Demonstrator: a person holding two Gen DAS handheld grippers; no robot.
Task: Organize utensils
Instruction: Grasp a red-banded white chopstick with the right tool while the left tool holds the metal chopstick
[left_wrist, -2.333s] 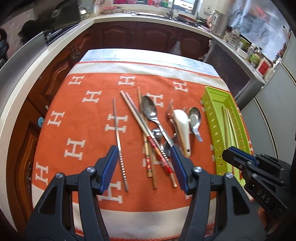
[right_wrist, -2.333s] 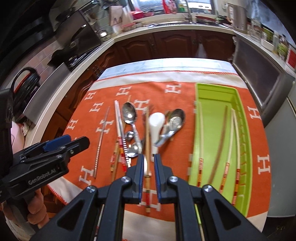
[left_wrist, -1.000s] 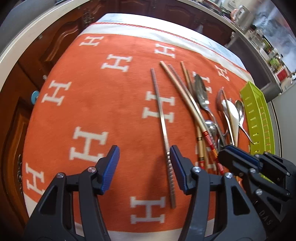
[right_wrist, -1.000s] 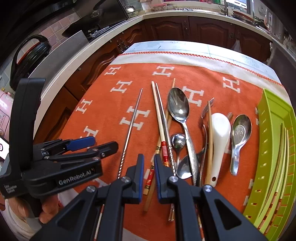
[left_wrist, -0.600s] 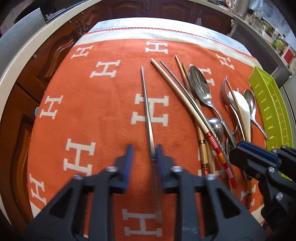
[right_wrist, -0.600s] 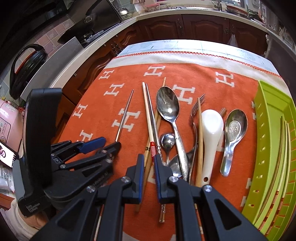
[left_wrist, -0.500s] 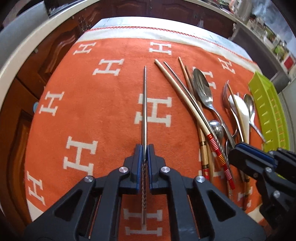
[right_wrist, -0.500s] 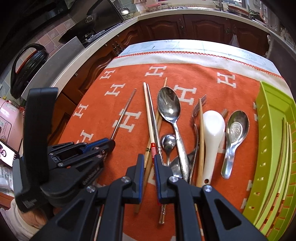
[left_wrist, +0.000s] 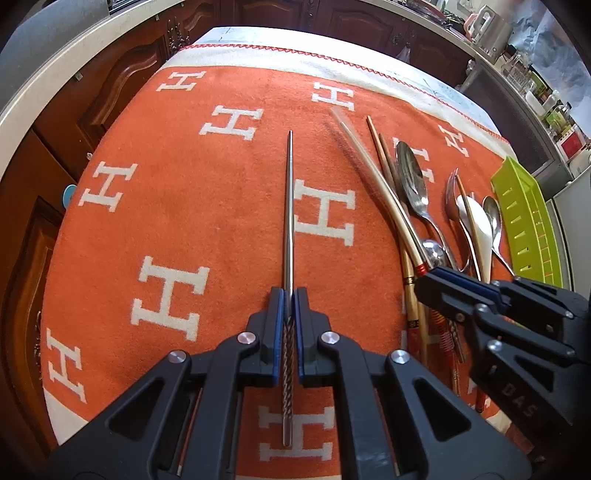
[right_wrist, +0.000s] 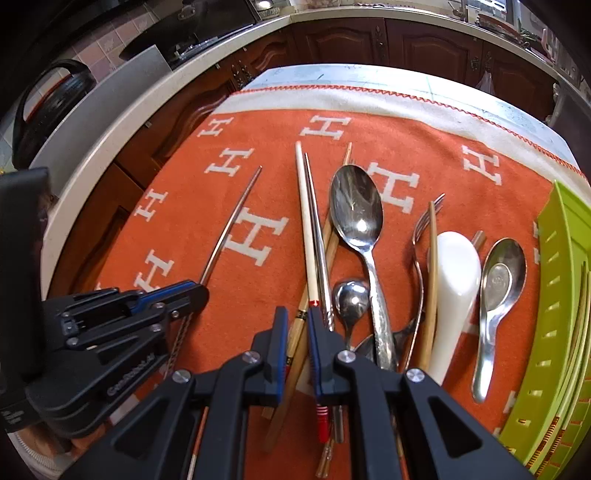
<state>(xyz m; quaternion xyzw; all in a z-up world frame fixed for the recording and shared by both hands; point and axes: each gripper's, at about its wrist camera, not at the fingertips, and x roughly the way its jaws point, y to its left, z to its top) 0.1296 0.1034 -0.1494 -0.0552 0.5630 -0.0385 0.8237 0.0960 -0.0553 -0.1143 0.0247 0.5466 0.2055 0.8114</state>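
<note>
A moment ago our left gripper was wide open over the cloth. Now it has snapped shut on the metal chopstick, pinching it near the twisty end. The long thin tip points away from us, over the orange cloth.

Our right gripper has come down lower over the pile of spoons and sticks. Its fingers are almost closed, with just a thin gap. A wooden chopstick runs along that gap, but we cannot tell if the pads press on it.

The step now is picking up the metal chopstick. We think the next move is to lift it and carry it to the green tray on the far right, where other chopsticks already lie. It has to go over the big spoon, the white spoon and the fork, so we should lift it high first. The stick is thin and smooth, so it could swing or slip in the pinch.
</note>
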